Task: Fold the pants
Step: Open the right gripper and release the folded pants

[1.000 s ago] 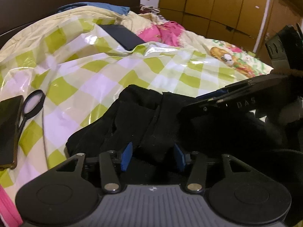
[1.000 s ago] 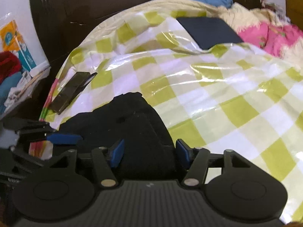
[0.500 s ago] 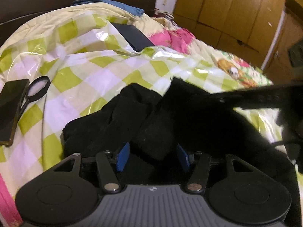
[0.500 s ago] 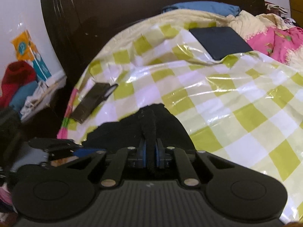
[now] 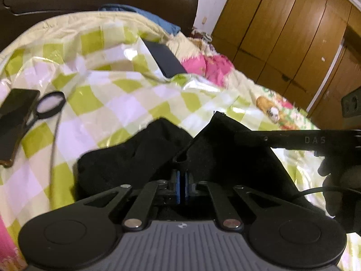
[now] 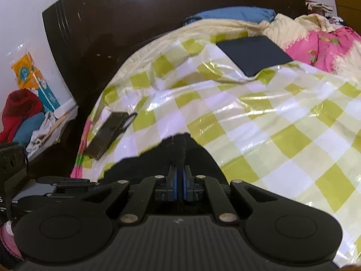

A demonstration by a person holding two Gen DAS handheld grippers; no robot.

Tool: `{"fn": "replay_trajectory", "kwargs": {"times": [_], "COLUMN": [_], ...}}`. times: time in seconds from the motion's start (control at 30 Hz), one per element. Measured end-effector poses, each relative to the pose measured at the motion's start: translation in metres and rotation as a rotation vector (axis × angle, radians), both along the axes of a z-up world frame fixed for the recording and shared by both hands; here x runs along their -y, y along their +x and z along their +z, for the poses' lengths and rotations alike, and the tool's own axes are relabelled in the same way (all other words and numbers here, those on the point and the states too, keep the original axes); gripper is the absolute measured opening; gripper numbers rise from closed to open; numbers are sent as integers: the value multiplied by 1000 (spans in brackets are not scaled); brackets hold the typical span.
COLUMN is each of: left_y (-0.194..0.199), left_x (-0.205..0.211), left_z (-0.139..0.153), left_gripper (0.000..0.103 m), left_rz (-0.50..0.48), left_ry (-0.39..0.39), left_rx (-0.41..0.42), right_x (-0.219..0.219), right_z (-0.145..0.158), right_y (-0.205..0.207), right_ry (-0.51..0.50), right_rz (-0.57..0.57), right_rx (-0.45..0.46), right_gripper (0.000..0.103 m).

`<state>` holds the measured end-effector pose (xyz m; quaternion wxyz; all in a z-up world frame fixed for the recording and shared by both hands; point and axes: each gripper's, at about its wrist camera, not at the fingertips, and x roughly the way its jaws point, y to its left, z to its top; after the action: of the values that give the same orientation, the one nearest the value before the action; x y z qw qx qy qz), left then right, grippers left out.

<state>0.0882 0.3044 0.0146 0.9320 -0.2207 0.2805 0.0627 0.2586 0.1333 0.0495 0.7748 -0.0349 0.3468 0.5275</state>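
The black pants [image 5: 135, 158] lie bunched on the green-checked plastic sheet [image 5: 101, 103] over the bed. My left gripper [image 5: 181, 180] sits at their near edge. Its jaws are closing, and the blue pads pinch a raised fold of the black cloth. In the right wrist view my right gripper [image 6: 179, 183] is shut on another ridge of the pants [image 6: 179, 151], held a little above the sheet [image 6: 259, 135]. The right gripper's black finger [image 5: 293, 140] reaches in from the right in the left wrist view. It holds up a peaked corner of the cloth there.
A dark phone [image 5: 15, 124] and a magnifying glass [image 5: 50, 105] lie at the sheet's left edge. A flat dark pad [image 6: 252, 54] rests farther back beside a pink blanket [image 6: 325, 47]. A dark headboard [image 6: 158, 11] stands behind, wooden wardrobe doors [image 5: 282, 29] to the right.
The right gripper closed on the pants first and rose slightly, lifting a corner. The left gripper's jaws then came together on a fold, and its view rolled a little.
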Motion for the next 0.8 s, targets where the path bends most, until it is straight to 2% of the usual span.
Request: {"fn": "replay_trajectory", "kwargs": {"times": [0.13, 0.23, 0.3, 0.43, 0.53, 0.6, 0.63, 0.73, 0.77, 0.8], "left_y": [-18, -26, -24, -14, -14, -19, -22, -34, -38, -42], "left_x": [-11, -22, -28, -32, -24, -20, -19, -20, -21, -21], "left_z": [17, 19, 14, -7, -11, -6, -2, 9, 13, 18], "left_gripper": [20, 20, 20, 20, 23, 23, 23, 23, 23, 23], "left_rz": [21, 55, 74, 83, 69, 61, 60, 67, 73, 73], "left_ry": [26, 49, 70, 92, 174, 223, 241, 292, 306, 320], "left_rx": [37, 31, 3, -79, -107, -104, -99, -99, -98, -92], "right_x": [-14, -40, -61, -98, -105, -100, -94, -67, -53, -37], "right_z": [18, 12, 0, -41, -64, -61, -54, -23, -14, -5], "right_y": [-3, 1, 5, 13, 12, 11, 10, -9, -17, -29], "right_ry": [65, 78, 49, -74, -79, -49, -23, 39, 72, 96], "right_rz": [23, 32, 30, 9, -40, -78, -116, -204, -225, -243], "right_rx": [14, 8, 23, 41, 36, 23, 24, 99, 111, 120], "right_gripper": [5, 5, 5, 6, 6, 7, 12, 14, 17, 24]}}
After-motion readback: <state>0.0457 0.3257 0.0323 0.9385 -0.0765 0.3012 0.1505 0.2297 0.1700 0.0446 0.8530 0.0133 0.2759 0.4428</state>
